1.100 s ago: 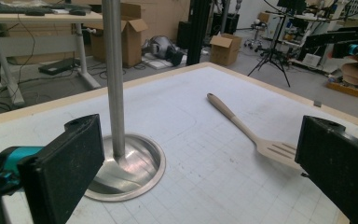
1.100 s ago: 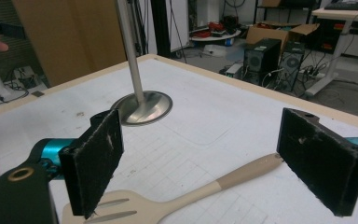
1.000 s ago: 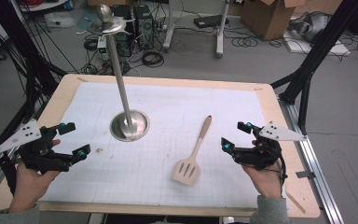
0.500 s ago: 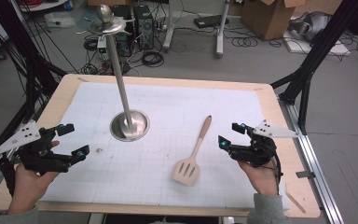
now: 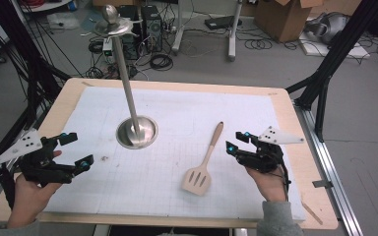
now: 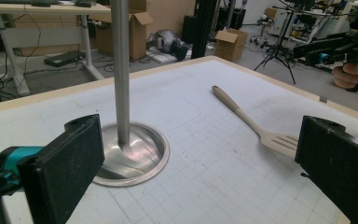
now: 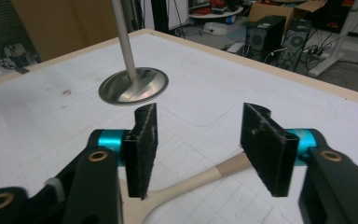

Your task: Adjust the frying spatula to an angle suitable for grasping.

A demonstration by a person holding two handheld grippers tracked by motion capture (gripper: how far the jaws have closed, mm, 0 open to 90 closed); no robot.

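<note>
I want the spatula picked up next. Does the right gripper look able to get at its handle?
Probably yes: the right gripper hangs just over the spatula handle, jaws apart, with nothing between.

Both handheld units are chunky black plastic: left gripper (image 5: 72, 150), right gripper (image 5: 236, 141). Each has teal collars behind flat black fingers (image 7: 142, 147) with scuffed foam-like pads, brass-coloured pivot bushings, a grey triangular plate with holes on top, and grey sleeve cuffs at the wrists.

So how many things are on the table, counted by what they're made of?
Wooden things: 1, the spatula
Shiny metal things: 1, the stand with its tall pole
Total: 2
</note>
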